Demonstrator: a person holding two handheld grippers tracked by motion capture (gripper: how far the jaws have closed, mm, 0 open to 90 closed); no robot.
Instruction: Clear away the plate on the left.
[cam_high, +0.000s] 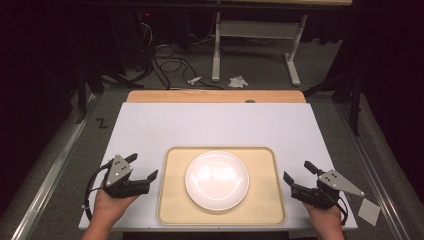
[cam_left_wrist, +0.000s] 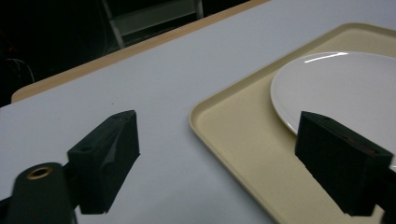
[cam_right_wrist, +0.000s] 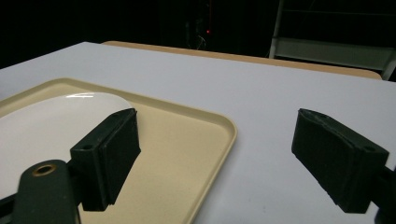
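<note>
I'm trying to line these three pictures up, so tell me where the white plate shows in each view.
High view: the white plate lies low in the middle, on the beige tray.
Left gripper view: the plate is at the right edge, behind the right-hand jaw.
Right gripper view: the plate is at lower left, partly behind the left-hand jaw.
Shared landmark: the tray's raised rim, around the plate in each view.

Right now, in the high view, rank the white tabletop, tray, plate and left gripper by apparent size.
1. white tabletop
2. tray
3. plate
4. left gripper, clearly smallest, its jaws standing open with nothing between them
</note>
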